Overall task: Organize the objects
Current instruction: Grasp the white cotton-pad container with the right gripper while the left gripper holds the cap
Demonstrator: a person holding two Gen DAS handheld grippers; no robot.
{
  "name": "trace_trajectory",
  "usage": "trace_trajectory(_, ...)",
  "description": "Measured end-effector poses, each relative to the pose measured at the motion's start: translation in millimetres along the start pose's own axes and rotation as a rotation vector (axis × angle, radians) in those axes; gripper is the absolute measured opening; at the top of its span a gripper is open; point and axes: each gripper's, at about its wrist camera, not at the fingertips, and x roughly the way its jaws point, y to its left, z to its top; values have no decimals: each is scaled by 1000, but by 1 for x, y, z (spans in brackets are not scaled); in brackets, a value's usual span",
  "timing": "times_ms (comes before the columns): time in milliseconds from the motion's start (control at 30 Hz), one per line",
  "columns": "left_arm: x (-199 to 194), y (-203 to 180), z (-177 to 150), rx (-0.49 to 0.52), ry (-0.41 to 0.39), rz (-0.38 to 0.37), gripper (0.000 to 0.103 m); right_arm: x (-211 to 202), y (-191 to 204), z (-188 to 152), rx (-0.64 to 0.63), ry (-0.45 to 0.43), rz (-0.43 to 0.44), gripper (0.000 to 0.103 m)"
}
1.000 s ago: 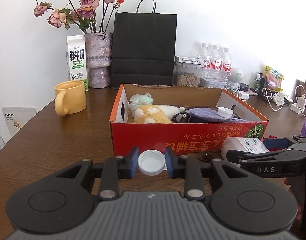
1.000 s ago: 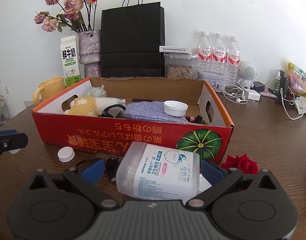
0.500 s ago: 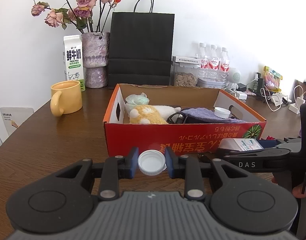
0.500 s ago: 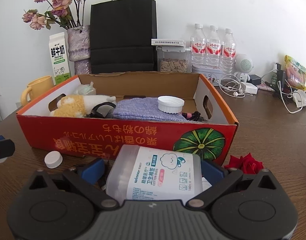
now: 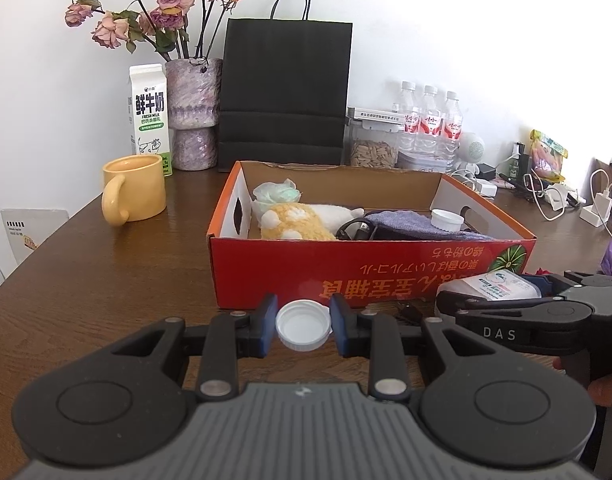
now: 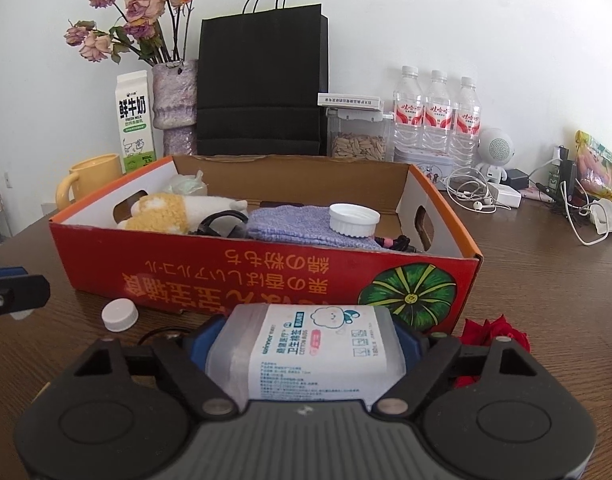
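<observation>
My left gripper (image 5: 304, 330) is shut on a small white bottle cap (image 5: 304, 326), low over the table in front of the red cardboard box (image 5: 345, 268). At the right of that view my right gripper (image 5: 505, 312) lies around a clear cotton bud box (image 5: 493, 284). In the right wrist view the jaws of my right gripper (image 6: 306, 336) are closing on the cotton bud box (image 6: 317, 344), and both blue pads touch its sides. A white cap (image 6: 120, 315) lies on the table before the red box (image 6: 186, 272); I cannot tell whether it is the held one.
The red box holds a plush toy (image 6: 166, 212), a purple cloth (image 6: 290, 220), a white lid (image 6: 353, 220) and a black cable. A red fabric rose (image 6: 493, 332) lies at its right corner. A yellow mug (image 5: 134, 188), milk carton, vase, black bag, bottles and chargers line the back.
The right gripper's jaws have come in from wide apart onto the sides of the cotton bud box. The left gripper still holds the cap in the same place.
</observation>
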Motion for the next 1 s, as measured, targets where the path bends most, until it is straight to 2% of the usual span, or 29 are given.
trace_trajectory(567,-3,0,0,-20,-13,-16,29,-40,-5,-7,22,-159,18,83)
trace_trajectory(767,-4,-2,7,-22,-34,-20,29,-53,-7,-2,32,-237,41,83)
trace_trajectory(1000,-3,-6,19,-24,-63,-27,29,-58,-9,9,29,-283,55,83)
